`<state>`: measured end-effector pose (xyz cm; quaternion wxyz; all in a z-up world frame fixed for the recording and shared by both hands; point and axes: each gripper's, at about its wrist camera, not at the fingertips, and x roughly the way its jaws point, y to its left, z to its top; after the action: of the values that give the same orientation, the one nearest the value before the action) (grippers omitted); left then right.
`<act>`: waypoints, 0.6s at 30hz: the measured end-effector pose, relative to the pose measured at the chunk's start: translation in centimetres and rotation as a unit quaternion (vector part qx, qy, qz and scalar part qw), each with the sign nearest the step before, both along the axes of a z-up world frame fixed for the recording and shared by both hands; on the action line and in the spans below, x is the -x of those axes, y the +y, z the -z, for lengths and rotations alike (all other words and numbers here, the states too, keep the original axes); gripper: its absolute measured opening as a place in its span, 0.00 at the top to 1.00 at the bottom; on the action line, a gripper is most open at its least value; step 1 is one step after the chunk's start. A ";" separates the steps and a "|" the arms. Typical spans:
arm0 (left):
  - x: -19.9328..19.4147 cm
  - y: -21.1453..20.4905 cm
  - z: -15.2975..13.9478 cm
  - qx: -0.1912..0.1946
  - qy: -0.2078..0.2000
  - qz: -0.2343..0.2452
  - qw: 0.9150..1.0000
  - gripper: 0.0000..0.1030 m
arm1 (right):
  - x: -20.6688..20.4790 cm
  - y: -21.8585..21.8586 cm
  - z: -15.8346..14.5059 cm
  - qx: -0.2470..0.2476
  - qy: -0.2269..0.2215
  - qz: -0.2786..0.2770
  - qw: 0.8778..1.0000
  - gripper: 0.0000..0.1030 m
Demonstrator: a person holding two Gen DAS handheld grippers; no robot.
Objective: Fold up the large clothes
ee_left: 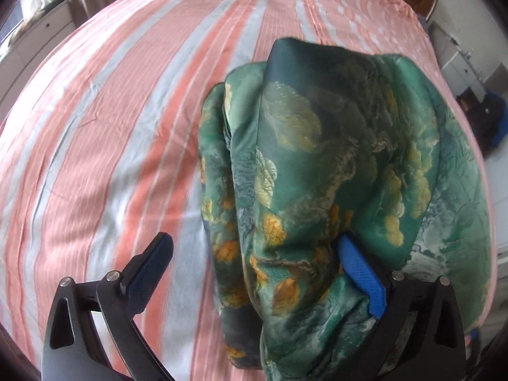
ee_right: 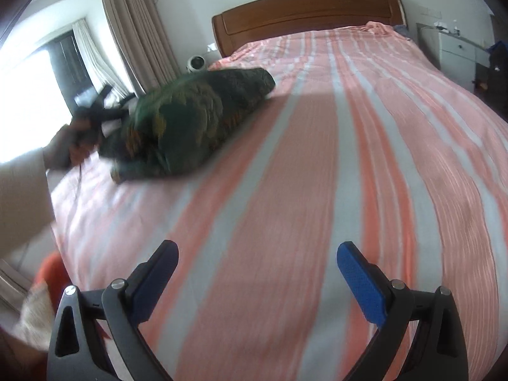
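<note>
A bundled green satin garment with yellow floral print (ee_left: pixel 333 171) lies near the left edge of the pink-and-grey striped bedsheet (ee_right: pixel 317 158). The left gripper (ee_left: pixel 254 250) gapes wide, the cloth draped over its right finger. The right gripper (ee_right: pixel 257 257) is spread wide, holding nothing, over bare sheet.

Home bedroom, striped bed (ee_right: pixel 317 158), wooden headboard (ee_right: pixel 304 9), probably curtains (ee_right: pixel 133 31)

Window (ee_right: pixel 28 73) glare, motion blur, fisheye warp
</note>
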<state>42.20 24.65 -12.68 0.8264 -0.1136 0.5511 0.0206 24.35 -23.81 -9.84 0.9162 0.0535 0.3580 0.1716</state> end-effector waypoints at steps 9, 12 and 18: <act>-0.1 2.3 3.8 0.073 0.004 0.017 0.997 0.00 | -20.8 3.3 -0.4 -0.306 0.173 -0.069 0.934 0.00; -0.2 2.9 4.4 0.097 0.010 0.031 0.995 0.00 | -25.5 6.6 1.1 -0.330 0.214 -0.103 0.914 0.00; -0.4 3.7 5.2 0.147 0.030 0.026 0.988 0.18 | -30.6 12.4 2.3 -0.231 0.237 -0.115 0.937 0.06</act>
<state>42.55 28.32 -17.91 0.7838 -0.2185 0.5758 -0.0790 54.99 -11.40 -12.12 0.7412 0.2616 0.5188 0.3361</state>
